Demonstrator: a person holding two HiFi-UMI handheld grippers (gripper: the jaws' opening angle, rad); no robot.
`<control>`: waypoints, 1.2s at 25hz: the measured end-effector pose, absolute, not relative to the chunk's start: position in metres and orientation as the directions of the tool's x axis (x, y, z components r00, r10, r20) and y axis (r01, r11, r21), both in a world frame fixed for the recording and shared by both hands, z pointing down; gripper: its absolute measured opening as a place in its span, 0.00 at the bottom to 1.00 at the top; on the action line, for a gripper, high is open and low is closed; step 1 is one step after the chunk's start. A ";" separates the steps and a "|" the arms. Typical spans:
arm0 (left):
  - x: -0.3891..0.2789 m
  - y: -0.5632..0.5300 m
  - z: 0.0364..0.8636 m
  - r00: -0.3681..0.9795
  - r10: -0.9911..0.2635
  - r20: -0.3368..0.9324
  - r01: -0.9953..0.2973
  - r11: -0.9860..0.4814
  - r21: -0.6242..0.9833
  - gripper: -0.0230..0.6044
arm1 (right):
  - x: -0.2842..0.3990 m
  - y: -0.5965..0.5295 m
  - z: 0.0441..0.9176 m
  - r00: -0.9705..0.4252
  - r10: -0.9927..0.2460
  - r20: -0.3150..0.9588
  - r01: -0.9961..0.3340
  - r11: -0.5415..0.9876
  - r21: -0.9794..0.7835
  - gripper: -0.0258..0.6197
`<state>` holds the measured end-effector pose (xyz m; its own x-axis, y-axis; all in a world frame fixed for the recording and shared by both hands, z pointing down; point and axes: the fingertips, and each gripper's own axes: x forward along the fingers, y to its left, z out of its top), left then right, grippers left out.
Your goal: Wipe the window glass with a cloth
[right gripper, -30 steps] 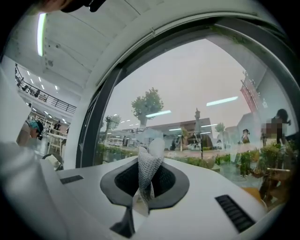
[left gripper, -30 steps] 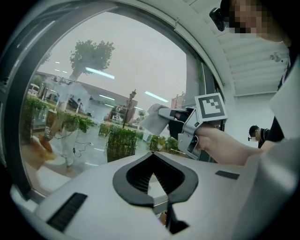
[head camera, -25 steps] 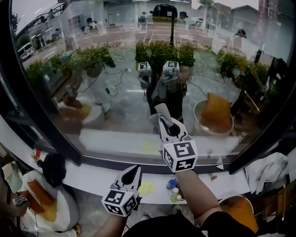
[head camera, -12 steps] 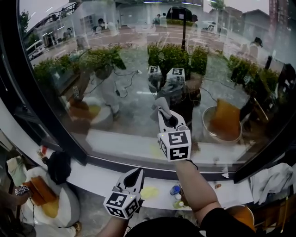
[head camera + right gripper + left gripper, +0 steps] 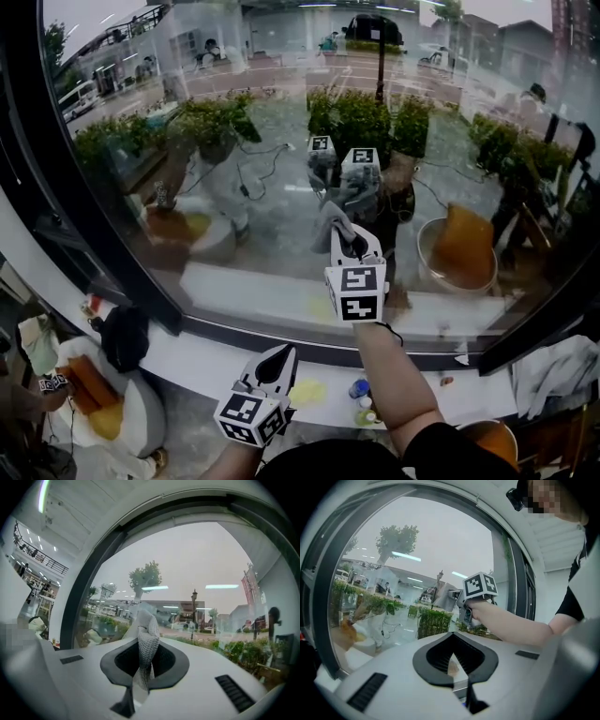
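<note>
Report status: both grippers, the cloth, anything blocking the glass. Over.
Right gripper shut on grey cloth, cloth against window glass. Left gripper shut, empty, held low. Nothing blocking the cloth.

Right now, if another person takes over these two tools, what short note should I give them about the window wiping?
Right tool: shut on the grey mesh cloth, raised to the lower middle of the large curved window glass; the cloth seems to touch the pane.
Left tool: shut, empty, held low over the white sill, away from the glass.
Done: the cloth is gripped and at the glass; how much is already wiped cannot be told.
Left: wipe across the pane, probably the upper part and both sides.
</note>
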<state>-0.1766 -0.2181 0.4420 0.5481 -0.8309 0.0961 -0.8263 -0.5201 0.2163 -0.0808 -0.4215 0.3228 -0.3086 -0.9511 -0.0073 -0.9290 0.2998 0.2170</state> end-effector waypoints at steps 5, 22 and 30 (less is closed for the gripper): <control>-0.185 -0.223 0.452 0.550 -0.829 0.097 -0.825 -0.523 0.213 0.05 | -0.089 -0.425 0.329 -0.261 -0.965 -0.010 -0.922 0.246 0.298 0.10; -0.146 -0.226 0.450 0.629 -0.769 0.113 -0.773 -0.604 0.196 0.05 | -0.019 -0.411 0.326 -0.146 -0.989 -0.024 -0.942 0.131 0.308 0.11; -0.084 -0.232 0.445 0.714 -0.691 0.116 -0.699 -0.689 0.192 0.05 | 0.061 -0.395 0.317 -0.045 -0.998 -0.040 -0.949 0.030 0.314 0.10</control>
